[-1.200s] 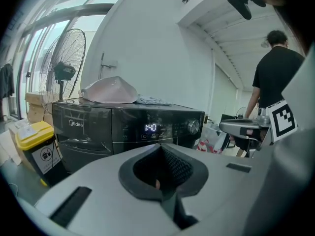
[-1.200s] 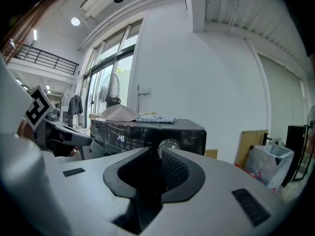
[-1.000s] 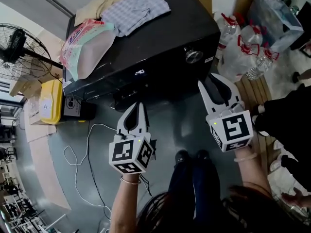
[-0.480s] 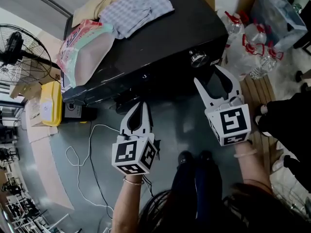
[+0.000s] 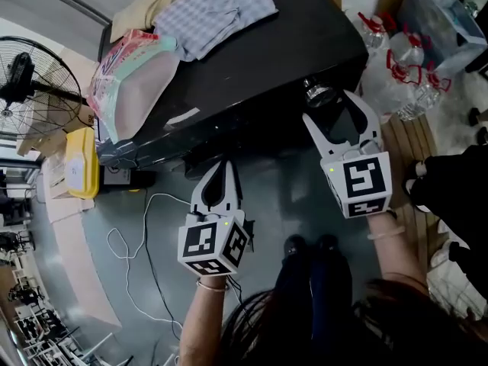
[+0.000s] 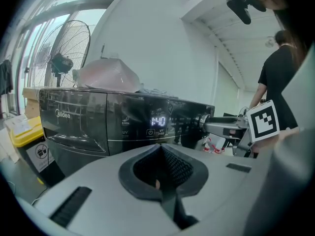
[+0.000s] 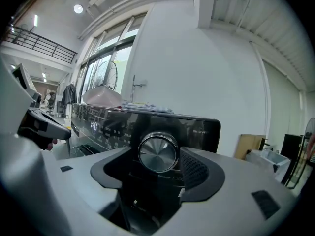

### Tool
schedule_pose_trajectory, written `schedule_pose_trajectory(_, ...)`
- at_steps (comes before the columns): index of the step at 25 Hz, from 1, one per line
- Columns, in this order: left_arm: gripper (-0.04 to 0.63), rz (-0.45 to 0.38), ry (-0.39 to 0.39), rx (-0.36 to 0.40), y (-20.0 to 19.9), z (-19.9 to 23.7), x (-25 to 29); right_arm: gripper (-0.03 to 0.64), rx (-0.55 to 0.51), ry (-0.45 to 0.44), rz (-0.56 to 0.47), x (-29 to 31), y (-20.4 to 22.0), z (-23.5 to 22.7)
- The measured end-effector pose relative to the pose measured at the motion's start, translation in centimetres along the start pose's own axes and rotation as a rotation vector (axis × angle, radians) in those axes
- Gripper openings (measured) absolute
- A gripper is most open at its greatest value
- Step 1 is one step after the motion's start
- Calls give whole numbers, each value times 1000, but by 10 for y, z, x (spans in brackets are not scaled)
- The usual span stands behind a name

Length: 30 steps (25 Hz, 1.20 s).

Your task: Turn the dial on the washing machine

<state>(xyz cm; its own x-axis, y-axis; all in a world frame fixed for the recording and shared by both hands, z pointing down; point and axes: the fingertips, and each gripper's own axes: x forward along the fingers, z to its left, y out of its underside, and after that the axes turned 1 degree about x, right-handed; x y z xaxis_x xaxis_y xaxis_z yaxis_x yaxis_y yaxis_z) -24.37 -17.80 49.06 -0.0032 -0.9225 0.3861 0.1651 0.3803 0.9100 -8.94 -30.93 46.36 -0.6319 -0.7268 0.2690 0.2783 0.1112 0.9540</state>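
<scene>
The black washing machine point(image 5: 252, 59) fills the top of the head view, its chrome dial point(image 5: 317, 92) on the front panel at the right. My right gripper point(image 5: 329, 107) is up against that panel and its jaws are opening. In the right gripper view the dial point(image 7: 158, 153) sits between the spread jaws of the right gripper point(image 7: 157, 165), and neither pad presses on it. My left gripper point(image 5: 221, 168) hangs shut and empty in front of the machine's middle, facing the lit display point(image 6: 158, 121).
A pink plastic bag point(image 5: 133, 71) and folded clothes point(image 5: 213, 6) lie on the machine's top. A fan point(image 5: 30, 75) and a yellow bin point(image 5: 76, 162) stand to the left. Water bottles point(image 5: 404, 75) crowd the right. A white cable point(image 5: 130, 242) trails over the floor.
My right gripper has moved forward to the dial and its jaws have spread wide around it. The left gripper has barely shifted.
</scene>
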Motion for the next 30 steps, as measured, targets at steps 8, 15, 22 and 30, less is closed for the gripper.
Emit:
schedule_pose_trajectory(8, 15, 6, -11, -10, 2, 1, 6, 291, 0, 14, 2, 8, -1, -5)
schedule_pose_trajectory(15, 15, 6, -14, -18, 0, 0, 11, 291, 210, 3, -25, 8, 3, -11)
schedule_pose_trajectory(22, 15, 4, -6, -21, 0, -5, 15, 290, 374, -18, -44, 8, 4, -14)
schedule_pose_trajectory(30, 15, 4, 1, -18, 0, -10, 14, 291, 381, -24, -50, 8, 3, -14)
